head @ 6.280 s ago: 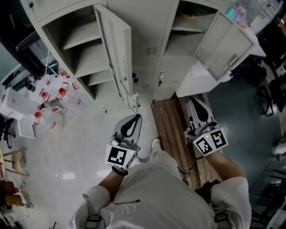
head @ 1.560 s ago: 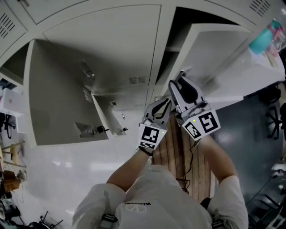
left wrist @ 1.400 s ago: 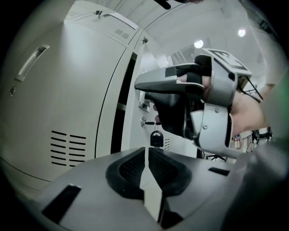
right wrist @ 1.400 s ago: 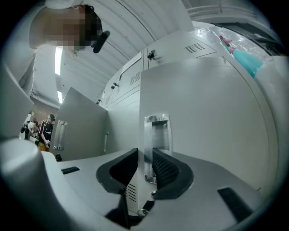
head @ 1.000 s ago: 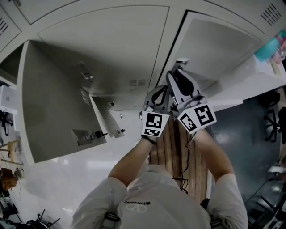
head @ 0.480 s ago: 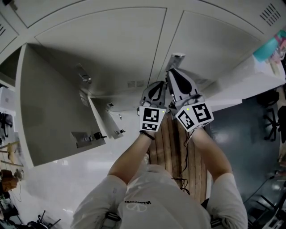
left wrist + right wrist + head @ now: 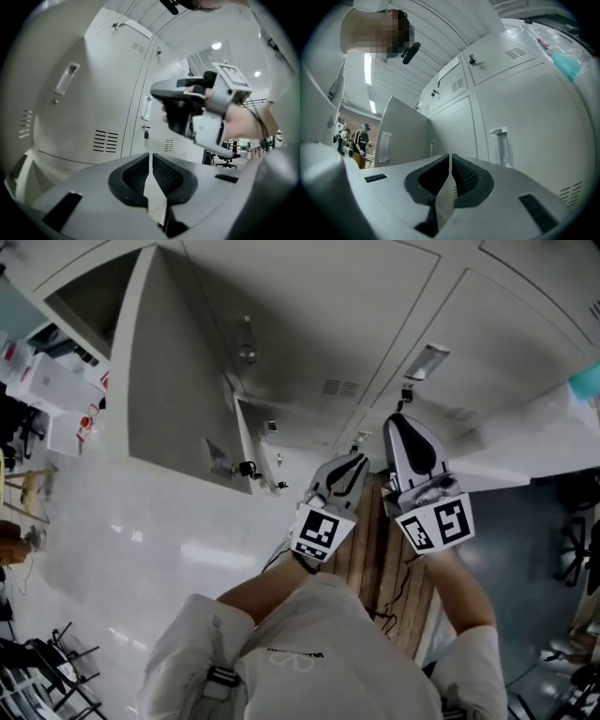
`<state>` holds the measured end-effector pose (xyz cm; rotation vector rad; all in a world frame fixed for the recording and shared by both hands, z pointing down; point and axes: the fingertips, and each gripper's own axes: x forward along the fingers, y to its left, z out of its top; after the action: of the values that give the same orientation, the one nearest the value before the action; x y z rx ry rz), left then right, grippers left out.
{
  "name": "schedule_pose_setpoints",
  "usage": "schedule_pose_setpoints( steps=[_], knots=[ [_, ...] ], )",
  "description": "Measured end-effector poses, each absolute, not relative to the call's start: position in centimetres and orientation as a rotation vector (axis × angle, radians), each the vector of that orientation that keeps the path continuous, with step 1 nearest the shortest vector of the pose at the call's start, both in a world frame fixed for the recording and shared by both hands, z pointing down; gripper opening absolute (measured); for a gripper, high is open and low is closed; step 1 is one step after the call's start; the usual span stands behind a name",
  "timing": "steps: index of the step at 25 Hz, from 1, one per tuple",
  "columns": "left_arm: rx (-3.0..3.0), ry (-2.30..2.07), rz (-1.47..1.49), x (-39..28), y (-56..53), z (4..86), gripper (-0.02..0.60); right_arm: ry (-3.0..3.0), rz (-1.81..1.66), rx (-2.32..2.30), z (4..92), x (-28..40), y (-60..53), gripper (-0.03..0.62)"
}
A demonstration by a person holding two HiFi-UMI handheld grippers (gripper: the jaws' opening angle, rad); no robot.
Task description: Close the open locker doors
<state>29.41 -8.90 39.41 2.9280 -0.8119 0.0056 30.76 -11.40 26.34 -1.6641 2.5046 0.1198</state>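
**A:** Where do the doors stand?
**B:** The right door [image 7: 487,343] sits flush. The big door [image 7: 178,381] and the small door [image 7: 248,442] hang open, well left of both grippers. I'd say those are next: swing left and push.
**A:** Jaws?
**B:** The left gripper [image 7: 352,463] is clenched and empty. The right gripper [image 7: 401,423] has just been closing, with nothing between

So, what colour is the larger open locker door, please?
Larger open locker door: pale grey, clearest in the head view.
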Motion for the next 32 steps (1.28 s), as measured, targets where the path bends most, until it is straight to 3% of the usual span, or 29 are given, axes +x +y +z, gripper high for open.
schedule_pose_setpoints(
  steps=[3, 7, 13, 24, 26, 32],
  knots=[
    [2.951, -0.91, -0.009, 23.1, -4.6, 38.2, 0.017, 2.583, 0.057, -1.555, 27.2, 27.0, -10.3, 0.031],
    [2.848, -1.229, 0.041, 14.5, -3.5, 36.9, 0.114, 2.708, 0.01, -1.391, 28.7, 22.0, -8.7, 0.038],
    [2.675, -1.643, 0.175, 6.1, -5.3, 37.7, 0.149, 2.811, -0.076, -1.244, 30.4, 15.6, -6.7, 0.044],
    [2.565, -1.736, 0.176, 6.1, -8.9, 39.5, 0.16, 2.844, -0.104, -1.212, 31.2, 12.1, -6.2, 0.055],
    [2.573, -1.736, 0.179, 5.8, -9.2, 39.6, 0.096, 2.838, -0.087, -1.203, 30.7, 11.5, -6.4, 0.057],
    [2.633, -1.663, 0.163, 3.0, -9.3, 39.7, 0.087, 2.831, -0.048, -1.125, 28.5, 8.5, -6.5, 0.088]
  ],
)
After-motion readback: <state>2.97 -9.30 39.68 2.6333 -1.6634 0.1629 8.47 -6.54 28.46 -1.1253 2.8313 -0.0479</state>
